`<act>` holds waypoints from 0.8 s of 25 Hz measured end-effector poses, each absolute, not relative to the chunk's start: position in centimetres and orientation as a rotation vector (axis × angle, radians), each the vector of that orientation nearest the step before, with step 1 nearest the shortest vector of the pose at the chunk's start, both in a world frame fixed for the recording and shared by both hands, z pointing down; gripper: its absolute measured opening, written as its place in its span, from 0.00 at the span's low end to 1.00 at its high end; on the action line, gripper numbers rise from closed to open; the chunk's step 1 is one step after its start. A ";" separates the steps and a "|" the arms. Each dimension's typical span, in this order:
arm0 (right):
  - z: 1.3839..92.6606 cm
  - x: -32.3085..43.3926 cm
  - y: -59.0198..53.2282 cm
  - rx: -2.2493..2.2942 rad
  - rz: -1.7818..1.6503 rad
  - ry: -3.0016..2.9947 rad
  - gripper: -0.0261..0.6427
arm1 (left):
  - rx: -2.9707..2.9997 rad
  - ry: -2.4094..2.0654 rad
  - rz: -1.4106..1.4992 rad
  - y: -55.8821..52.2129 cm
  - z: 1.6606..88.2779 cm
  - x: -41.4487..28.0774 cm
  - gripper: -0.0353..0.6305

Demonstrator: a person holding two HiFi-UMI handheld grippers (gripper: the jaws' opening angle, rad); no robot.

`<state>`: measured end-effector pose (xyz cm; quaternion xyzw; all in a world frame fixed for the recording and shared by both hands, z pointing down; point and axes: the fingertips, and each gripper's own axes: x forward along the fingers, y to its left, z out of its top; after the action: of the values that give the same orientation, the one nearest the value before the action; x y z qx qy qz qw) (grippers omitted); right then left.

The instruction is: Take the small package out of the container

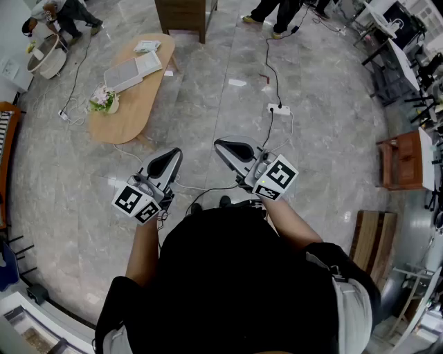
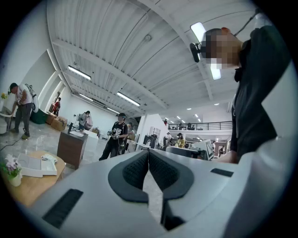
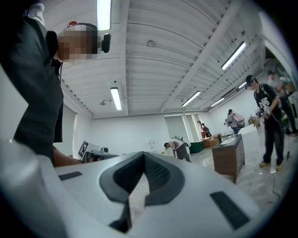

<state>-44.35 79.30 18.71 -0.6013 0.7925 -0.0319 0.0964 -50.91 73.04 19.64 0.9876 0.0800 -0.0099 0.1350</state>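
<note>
The person is standing on a grey stone floor [image 1: 208, 97] and is holding both grippers low in front of the body. The left gripper [image 1: 176, 152] is pointing forward and a little to the right. Its jaws are pressing together and nothing is sitting between them. In the left gripper view the two dark pads of this gripper [image 2: 148, 151] are meeting along one line. The right gripper [image 1: 219, 144] is pointing forward and a little to the left. In the right gripper view its jaws [image 3: 143, 154] are also lying together at the tips, and they are empty too. The two grippers are staying near each other but are not touching.

An oval wooden table [image 1: 135, 104] is standing well apart from the grippers, ahead and to the left. A flat white container [image 1: 131, 72] is lying on it. A small light thing, maybe the package [image 1: 147, 47], is lying just behind the container on the far end of the table; I cannot tell if it is inside or only beside. Flowers [image 1: 104, 101] are standing on the near end of the table. In the left gripper view the table [image 2: 28, 186] is showing at the lower left.

A white power strip [image 1: 279, 108] with a black cable is lying on the floor ahead of the right gripper. A wooden cabinet [image 1: 184, 14] is standing beyond the table.
</note>
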 end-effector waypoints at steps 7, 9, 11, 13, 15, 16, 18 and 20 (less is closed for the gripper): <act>18.5 -41.3 80.5 -1.798 -0.067 2.346 0.06 | 2.867 0.238 0.001 74.4 20.1 -48.4 0.08; 18.8 -39.9 81.2 -1.808 -0.070 2.343 0.06 | 2.869 0.228 0.016 74.6 20.2 -47.6 0.08; 19.6 -38.6 82.2 -1.824 -0.095 2.338 0.06 | 2.861 0.209 0.040 74.8 20.7 -47.0 0.08; 20.1 -37.4 83.4 -1.833 -0.114 2.336 0.06 | 2.852 0.188 0.056 75.0 20.8 -46.5 0.08; 20.4 -36.6 84.4 -1.837 -0.115 2.333 0.06 | 2.849 0.168 0.063 75.0 20.7 -46.1 0.08; 20.6 -36.1 84.8 -1.839 -0.116 2.327 0.06 | 2.848 0.158 0.066 75.0 20.8 -45.9 0.08; 21.3 -35.2 85.6 -1.847 -0.133 2.304 0.06 | 2.843 0.140 0.079 75.3 21.1 -45.5 0.08; 22.5 -34.7 86.1 -1.856 -0.166 2.279 0.06 | 2.836 0.130 0.103 75.7 21.8 -45.4 0.08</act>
<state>-34.69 86.15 22.47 -0.6273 0.7704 -0.0561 0.0990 -45.40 75.73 21.78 0.9870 0.0452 0.0357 0.1497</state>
